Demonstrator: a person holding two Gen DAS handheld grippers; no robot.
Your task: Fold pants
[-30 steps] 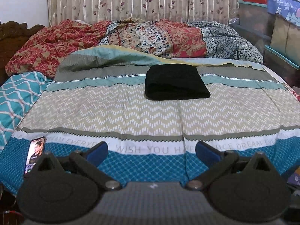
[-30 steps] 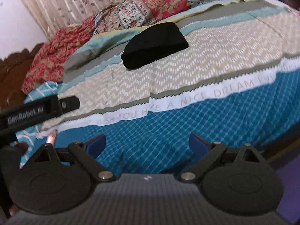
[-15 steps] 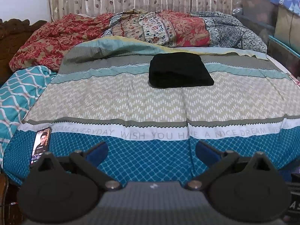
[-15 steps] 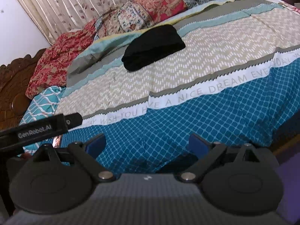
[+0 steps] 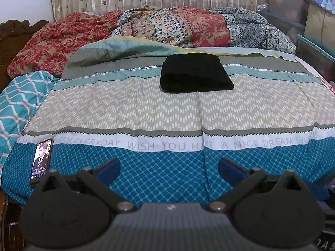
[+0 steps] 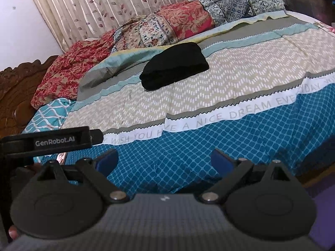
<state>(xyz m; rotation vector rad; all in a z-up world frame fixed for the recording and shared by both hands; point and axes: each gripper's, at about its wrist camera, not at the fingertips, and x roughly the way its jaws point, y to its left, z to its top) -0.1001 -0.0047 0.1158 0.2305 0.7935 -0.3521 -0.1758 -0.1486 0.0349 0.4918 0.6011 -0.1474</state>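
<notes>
Pants [image 5: 195, 75], one black folded bundle, lie mid-bed on the quilt [image 5: 146, 113], well apart from both grippers. Over the last second both cameras have drawn back, so folding looks finished. Left gripper [image 5: 168, 167] and right gripper [image 6: 164, 159]: fingers spread, empty. One phone [image 5: 41, 160] lies at the quilt's near left edge.

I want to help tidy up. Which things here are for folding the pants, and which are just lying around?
For the job:
- folded black fabric pants
- left gripper, jaws open
- right gripper, jaws open

Just lying around:
- black smartphone with lit screen
- red floral crumpled quilt
- striped teal and beige bedspread
</notes>
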